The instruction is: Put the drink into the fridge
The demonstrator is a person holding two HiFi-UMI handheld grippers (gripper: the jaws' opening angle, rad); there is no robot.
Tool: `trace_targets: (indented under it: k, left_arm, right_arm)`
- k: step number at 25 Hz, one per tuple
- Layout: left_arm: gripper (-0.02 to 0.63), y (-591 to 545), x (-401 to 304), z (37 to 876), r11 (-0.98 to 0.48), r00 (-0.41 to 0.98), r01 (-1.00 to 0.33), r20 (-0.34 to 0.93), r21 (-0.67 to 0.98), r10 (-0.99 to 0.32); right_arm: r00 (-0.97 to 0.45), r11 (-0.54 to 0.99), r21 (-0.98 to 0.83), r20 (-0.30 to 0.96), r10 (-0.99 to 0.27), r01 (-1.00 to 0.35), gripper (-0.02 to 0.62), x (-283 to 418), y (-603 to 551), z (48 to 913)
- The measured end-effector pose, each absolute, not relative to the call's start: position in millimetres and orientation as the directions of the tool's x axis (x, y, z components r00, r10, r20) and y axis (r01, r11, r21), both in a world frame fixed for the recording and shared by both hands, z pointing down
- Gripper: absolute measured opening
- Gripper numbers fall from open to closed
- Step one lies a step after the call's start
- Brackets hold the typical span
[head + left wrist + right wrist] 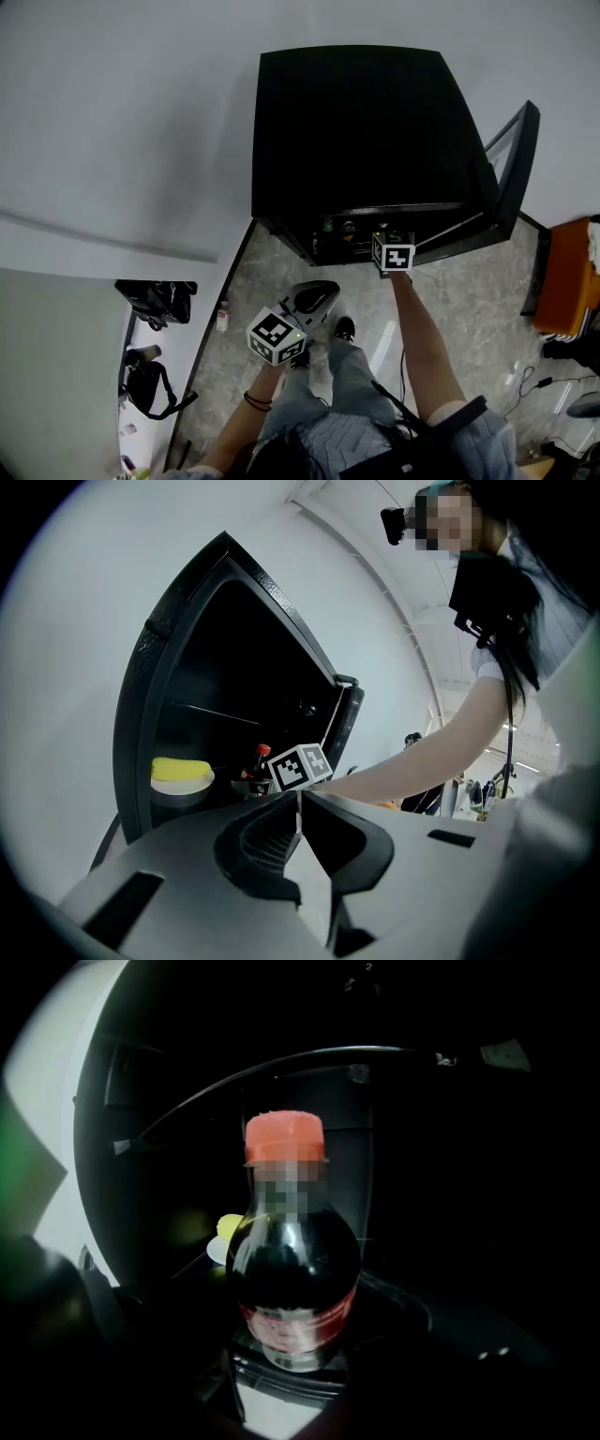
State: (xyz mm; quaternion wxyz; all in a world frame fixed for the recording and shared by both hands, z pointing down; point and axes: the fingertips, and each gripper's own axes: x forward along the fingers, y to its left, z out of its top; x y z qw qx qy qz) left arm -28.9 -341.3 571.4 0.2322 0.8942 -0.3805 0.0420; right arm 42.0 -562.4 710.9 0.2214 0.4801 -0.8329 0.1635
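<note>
Between the jaws of the right gripper (392, 251) stood the drink (293, 1269), a red-capped cola bottle gripped upright just inside the open black fridge (356, 131). A yellow-topped bowl (182, 775) sat farther in, to its left. Nearer the person's legs, the left gripper (298, 808) had its jaws pressed together on nothing.

black fridge (356, 131); dark drink (292, 1269), red cap (285, 1138)
</note>
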Motion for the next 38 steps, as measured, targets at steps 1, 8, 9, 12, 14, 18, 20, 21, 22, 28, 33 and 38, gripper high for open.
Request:
trace_targets:
  k: [1, 8, 9, 12, 14, 18, 20, 21, 22, 28, 33, 38]
  left_arm:
    - [0.006, -341.2, -29.5, 571.9, -0.602, 0.706, -0.701, 0.253, 0.383, -0.661]
    - [0.006, -336.5, -31.0, 575.5, -0.597, 0.703, -0.706, 0.27, 0.381, -0.659]
    - [0.006, -335.5, -30.8, 576.1, -0.597, 0.703, -0.706, 0.271, 0.382, -0.657]
    - [0.006, -333.2, -32.2, 577.5, -0.595, 0.703, -0.705, 0.275, 0.385, -0.655]
    - [0.006, -332.7, -32.7, 578.5, -0.595, 0.704, -0.705, 0.277, 0.387, -0.654]
    - [0.006, -329.9, -32.9, 579.0, -0.591, 0.703, -0.705, 0.277, 0.392, -0.655]
    - [0.006, -329.2, -34.1, 579.5, -0.592, 0.704, -0.704, 0.278, 0.392, -0.654]
    - [0.006, -328.4, -34.9, 579.9, -0.591, 0.704, -0.705, 0.279, 0.392, -0.653]
    - [0.006, -327.1, -35.8, 580.3, -0.59, 0.703, -0.705, 0.281, 0.393, -0.653]
    - [0.006, -319.6, -40.6, 580.5, -0.583, 0.703, -0.704, 0.28, 0.405, -0.654]
    - [0.006, -311.6, -42.7, 577.2, -0.584, 0.706, -0.699, 0.271, 0.413, -0.654]
    - [0.006, -298.9, -42.8, 568.9, -0.594, 0.715, -0.688, 0.254, 0.417, -0.651]
  right_arm:
    - [-0.441, 0.487, -0.054, 0.524, -0.729, -0.871, 0.304, 41.5, -565.5, 710.6]
    - [-0.446, 0.498, -0.055, 0.536, -0.717, -0.866, 0.304, 41.8, -585.0, 712.5]
    - [-0.455, 0.505, -0.062, 0.539, -0.709, -0.861, 0.304, 42.0, -584.9, 712.0]
    - [-0.487, 0.529, -0.091, 0.542, -0.684, -0.844, 0.304, 39.4, -582.2, 709.8]
    - [-0.483, 0.517, -0.105, 0.547, -0.684, -0.85, 0.304, 41.5, -581.9, 708.2]
    - [-0.467, 0.497, -0.105, 0.547, -0.695, -0.862, 0.304, 45.2, -577.5, 702.9]
    - [-0.446, 0.473, -0.103, 0.548, -0.707, -0.875, 0.305, 48.8, -576.7, 702.4]
    - [-0.429, 0.454, -0.101, 0.557, -0.712, -0.885, 0.305, 51.8, -574.5, 704.1]
    - [-0.413, 0.436, -0.102, 0.562, -0.716, -0.894, 0.305, 54.6, -571.2, 705.2]
    - [-0.404, 0.383, -0.159, 0.548, -0.732, -0.91, 0.305, 61.8, -548.8, 700.8]
    - [-0.442, 0.419, -0.168, 0.513, -0.736, -0.892, 0.304, 55.3, -525.7, 676.8]
    - [-0.532, 0.485, -0.23, 0.479, -0.698, -0.844, 0.302, 39.4, -487.4, 653.7]
